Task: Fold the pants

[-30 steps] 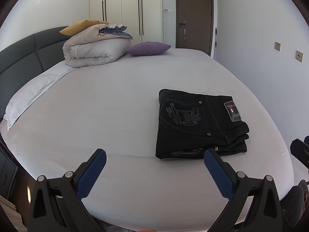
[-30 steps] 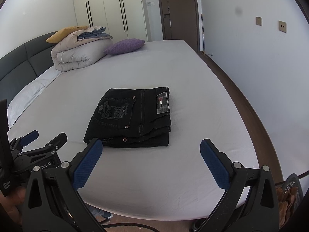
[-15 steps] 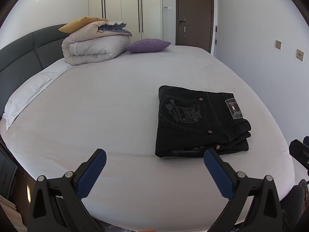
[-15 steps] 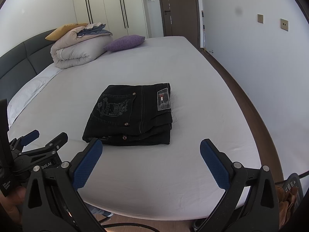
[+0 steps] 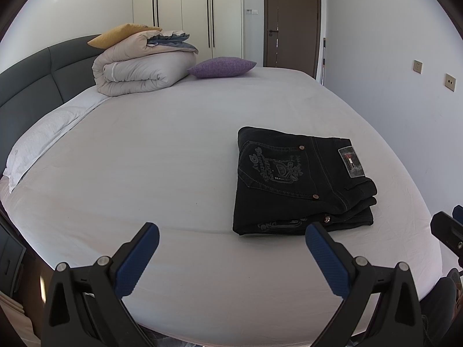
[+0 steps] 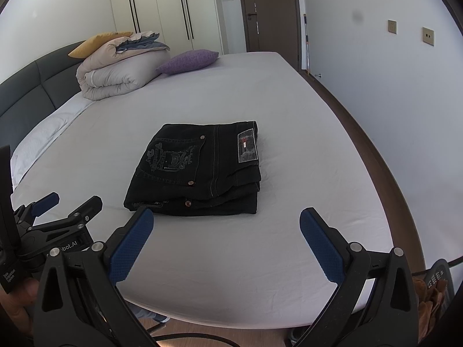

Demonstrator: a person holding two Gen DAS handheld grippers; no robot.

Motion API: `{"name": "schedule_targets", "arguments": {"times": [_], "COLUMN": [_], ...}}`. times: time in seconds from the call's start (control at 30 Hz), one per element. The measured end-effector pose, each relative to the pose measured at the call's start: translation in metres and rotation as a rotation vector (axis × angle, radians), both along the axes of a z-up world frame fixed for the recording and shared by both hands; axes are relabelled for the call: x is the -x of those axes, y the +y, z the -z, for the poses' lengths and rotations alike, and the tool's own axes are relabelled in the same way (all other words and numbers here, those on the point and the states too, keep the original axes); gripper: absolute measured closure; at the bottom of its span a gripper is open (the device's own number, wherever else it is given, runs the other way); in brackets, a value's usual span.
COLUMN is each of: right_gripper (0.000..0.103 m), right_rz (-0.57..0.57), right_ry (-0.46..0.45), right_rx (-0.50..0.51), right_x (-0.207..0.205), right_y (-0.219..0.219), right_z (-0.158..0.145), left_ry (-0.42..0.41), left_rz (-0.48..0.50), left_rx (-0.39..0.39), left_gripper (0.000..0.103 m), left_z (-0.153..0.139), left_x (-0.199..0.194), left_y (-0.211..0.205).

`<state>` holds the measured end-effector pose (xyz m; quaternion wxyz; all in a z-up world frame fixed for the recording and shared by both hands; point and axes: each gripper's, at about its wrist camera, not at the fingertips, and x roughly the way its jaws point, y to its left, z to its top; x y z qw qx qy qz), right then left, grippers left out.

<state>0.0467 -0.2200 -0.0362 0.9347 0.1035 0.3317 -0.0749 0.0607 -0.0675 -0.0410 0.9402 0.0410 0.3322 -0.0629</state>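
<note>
On the bed [image 5: 179, 150], folded pants [image 5: 301, 179] lie untouched.

The folded black denim pants [image 6: 199, 167] lie on the white-sheeted bed [image 6: 260, 92], near its foot edge. Far behind them, by the padded grey headboard [image 6: 34, 86], sits a rolled beige duvet [image 6: 121, 69] with a purple cushion [image 6: 188, 60] just to its right. Wardrobe doors [image 6: 173, 8] stand behind the bed.
</note>
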Motion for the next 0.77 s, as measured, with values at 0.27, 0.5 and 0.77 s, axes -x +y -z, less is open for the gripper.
{"name": "schedule_targets", "arguments": {"times": [0.27,0.5,0.77], "right_gripper": [0.0,0.0,0.0], "right_rz": [-0.006,-0.008,-0.012], "right_ry": [0.004,0.005,0.007], "right_rx": [-0.001,-0.002,-0.004], "right_x": [-0.0019,-0.0021,-0.003], "right_y": [0.0002,0.0006,0.0001], "right_z": [0.0033,0.0046,0.0075], "left_ry": [0.0,0.003,-0.005], "left_rz": [-0.001,0.004,0.007], "left_rx": [-0.003,-0.002,-0.009], "left_gripper": [0.0,0.0,0.0], "left_z": [0.0012,0.0042,0.0059], "left_x": [-0.0002,0.0002,0.0038], "left_y": [-0.0007,-0.0024,-0.0058]}}
